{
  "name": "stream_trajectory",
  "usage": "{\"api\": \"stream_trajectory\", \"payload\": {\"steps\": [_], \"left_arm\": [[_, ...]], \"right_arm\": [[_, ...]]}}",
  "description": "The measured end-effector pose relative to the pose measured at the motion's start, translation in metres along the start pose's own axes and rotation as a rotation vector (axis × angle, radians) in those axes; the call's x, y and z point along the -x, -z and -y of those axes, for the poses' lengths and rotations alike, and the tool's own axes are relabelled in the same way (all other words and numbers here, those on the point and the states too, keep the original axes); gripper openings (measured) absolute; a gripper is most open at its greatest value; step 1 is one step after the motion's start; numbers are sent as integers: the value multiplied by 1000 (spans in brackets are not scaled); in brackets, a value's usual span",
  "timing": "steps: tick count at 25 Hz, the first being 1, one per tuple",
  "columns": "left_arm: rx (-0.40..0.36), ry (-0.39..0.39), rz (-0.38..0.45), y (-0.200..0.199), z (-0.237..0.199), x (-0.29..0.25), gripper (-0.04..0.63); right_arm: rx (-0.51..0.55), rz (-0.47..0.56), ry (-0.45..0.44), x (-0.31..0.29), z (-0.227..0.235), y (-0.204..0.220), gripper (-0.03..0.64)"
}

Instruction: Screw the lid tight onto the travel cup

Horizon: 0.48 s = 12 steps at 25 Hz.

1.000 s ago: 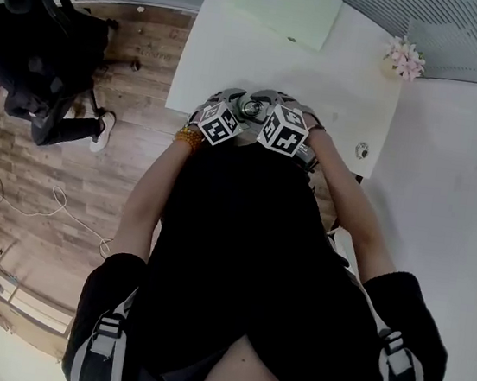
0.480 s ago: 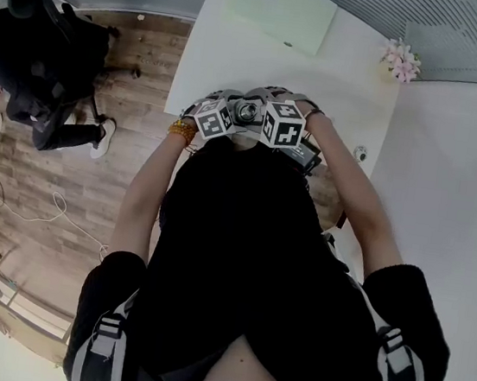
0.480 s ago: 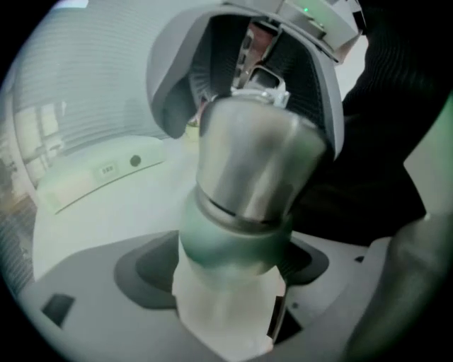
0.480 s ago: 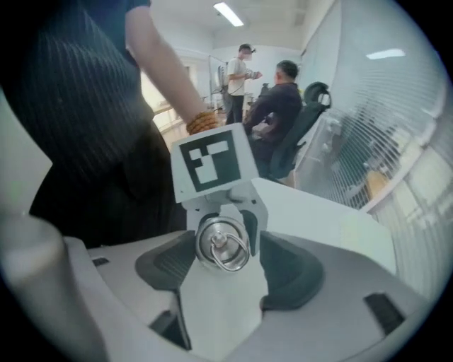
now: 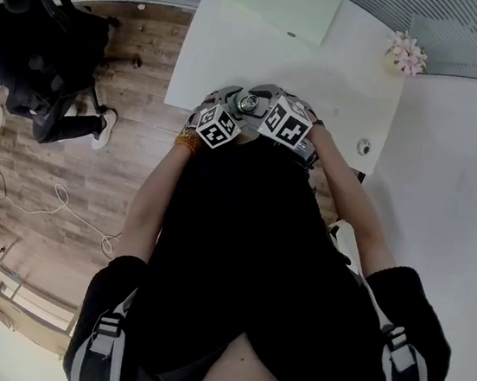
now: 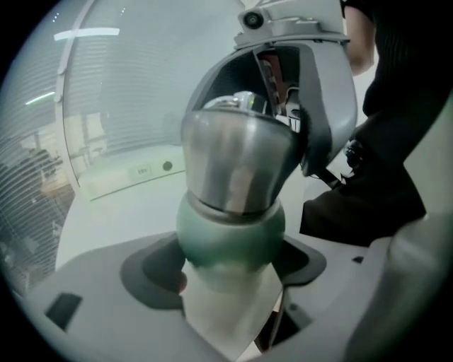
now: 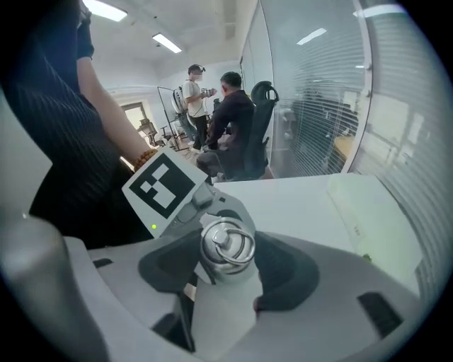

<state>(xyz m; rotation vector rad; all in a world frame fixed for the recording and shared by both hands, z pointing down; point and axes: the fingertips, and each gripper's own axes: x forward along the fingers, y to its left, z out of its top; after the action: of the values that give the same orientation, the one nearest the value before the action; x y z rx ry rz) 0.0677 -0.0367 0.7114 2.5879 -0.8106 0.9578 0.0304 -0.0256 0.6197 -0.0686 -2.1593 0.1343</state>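
Left gripper view: travel cup (image 6: pixel 230 237) lengthwise, lid (image 6: pixel 237 159) farthest.

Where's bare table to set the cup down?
Bare table between the green mat and the travel cup, and at its near left corner. Crowded: the near edge, where left tool and right tool hold cup and lid, and the far right corner with flowers.

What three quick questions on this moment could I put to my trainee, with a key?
1. True or false: the left gripper grips the travel cup at its green part.
2. What sits between the jaws of the right gripper? A the lid; B the flowers; C the green sheet.
3. Fill in: the lid's top bears a metal ____.
Key: 1 true; 2 A; 3 ring.
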Motion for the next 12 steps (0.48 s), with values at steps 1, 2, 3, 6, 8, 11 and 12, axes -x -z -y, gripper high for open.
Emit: {"api": "stream_trajectory", "payload": {"steps": [1,2,3,6,8,11,12], "left_arm": [[-6,5,-2,0,0,0,376],[-14,12,-7,0,1,-1,376],[-22,20,-12,0,1,-2,376],[-44,59,-33,2,2,-3,376],[-75,106,-65,3,4,-4,377],[-141,189,-128,5,7,-4,379],[-158,209,-143,6,7,-4,380]], "right_arm": [[21,-4,-16,0,-1,0,247],[48,-9,-36,0,-1,1,245],[81,-18,-57,-1,-2,2,245],[191,-72,-137,-3,-5,3,244],[257,-116,-191,-3,-7,4,243],[331,-173,-247,-4,-9,4,242],[347,-186,-258,-4,-10,4,242]]}}
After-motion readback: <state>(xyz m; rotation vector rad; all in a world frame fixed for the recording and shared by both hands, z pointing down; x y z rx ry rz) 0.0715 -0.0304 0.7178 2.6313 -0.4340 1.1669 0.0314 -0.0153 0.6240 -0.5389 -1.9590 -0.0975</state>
